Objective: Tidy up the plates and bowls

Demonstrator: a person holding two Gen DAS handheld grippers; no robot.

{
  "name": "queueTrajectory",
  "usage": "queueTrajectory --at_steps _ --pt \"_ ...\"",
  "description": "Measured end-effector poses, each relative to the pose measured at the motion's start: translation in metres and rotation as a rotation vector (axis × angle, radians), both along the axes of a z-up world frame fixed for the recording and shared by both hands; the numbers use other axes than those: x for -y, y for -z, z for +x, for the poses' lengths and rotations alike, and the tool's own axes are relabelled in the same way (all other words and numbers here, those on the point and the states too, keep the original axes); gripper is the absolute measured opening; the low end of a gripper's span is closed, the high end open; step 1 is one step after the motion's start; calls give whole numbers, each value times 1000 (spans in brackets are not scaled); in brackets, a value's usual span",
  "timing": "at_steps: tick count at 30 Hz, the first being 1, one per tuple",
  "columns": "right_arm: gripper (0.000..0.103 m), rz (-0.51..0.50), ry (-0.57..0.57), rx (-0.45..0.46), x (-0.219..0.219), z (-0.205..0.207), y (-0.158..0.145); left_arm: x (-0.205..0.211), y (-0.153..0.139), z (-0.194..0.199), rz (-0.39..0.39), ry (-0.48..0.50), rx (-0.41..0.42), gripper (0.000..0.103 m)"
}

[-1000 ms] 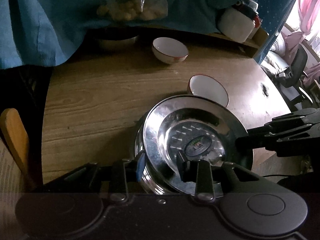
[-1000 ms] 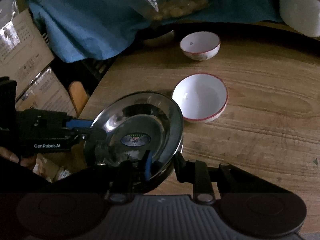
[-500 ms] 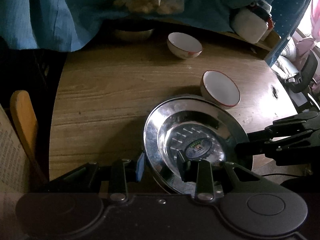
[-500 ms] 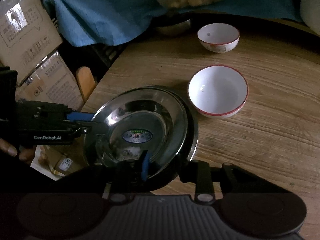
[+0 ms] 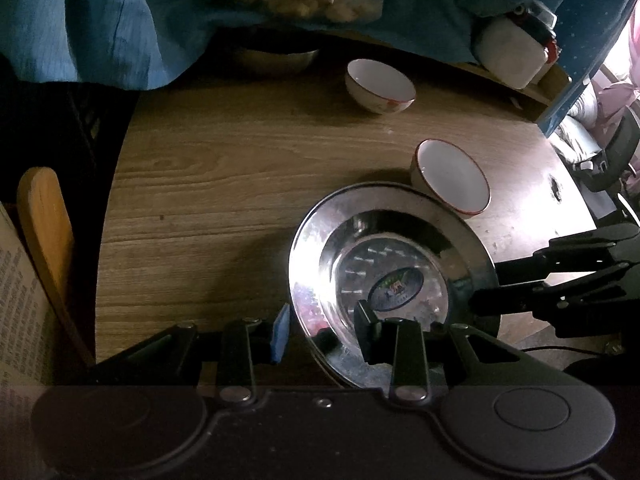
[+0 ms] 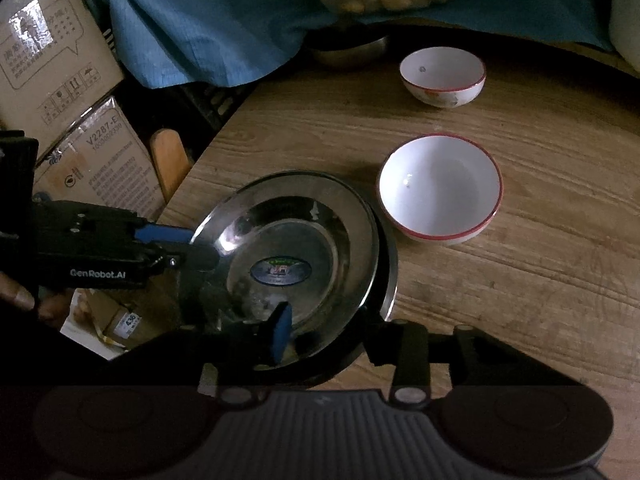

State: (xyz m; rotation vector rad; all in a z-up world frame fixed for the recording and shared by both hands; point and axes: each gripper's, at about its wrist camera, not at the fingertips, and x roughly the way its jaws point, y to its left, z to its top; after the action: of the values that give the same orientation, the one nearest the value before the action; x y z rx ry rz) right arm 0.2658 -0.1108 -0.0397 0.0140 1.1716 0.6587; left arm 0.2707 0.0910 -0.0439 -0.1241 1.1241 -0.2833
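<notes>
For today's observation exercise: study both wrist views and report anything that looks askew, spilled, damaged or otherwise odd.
The upper steel plate sits off-centre on the plate beneath, whose rim shows only on the side toward the near bowl. A paper sticker remains inside the top plate. Nothing looks spilled or broken.

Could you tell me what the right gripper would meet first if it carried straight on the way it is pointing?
Probably the steel plate: its near rim already sits between the opening jaws of the right gripper. Beyond it lies the table; depth is hard to judge.
</notes>
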Motion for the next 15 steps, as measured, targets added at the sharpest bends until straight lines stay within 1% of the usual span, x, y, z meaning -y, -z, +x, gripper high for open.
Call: queueTrajectory --at_steps 6,13,15 --pt "47 0 6 3 -1 4 -2 1 -2 3 -4 8 15 45" --pt "54 -22 26 3 -1 7 -5 0 -2 8 -7 0 18 53" --pt "56 -23 30 3 -1 8 -5 0 -2 9 -9 -3 18 58"
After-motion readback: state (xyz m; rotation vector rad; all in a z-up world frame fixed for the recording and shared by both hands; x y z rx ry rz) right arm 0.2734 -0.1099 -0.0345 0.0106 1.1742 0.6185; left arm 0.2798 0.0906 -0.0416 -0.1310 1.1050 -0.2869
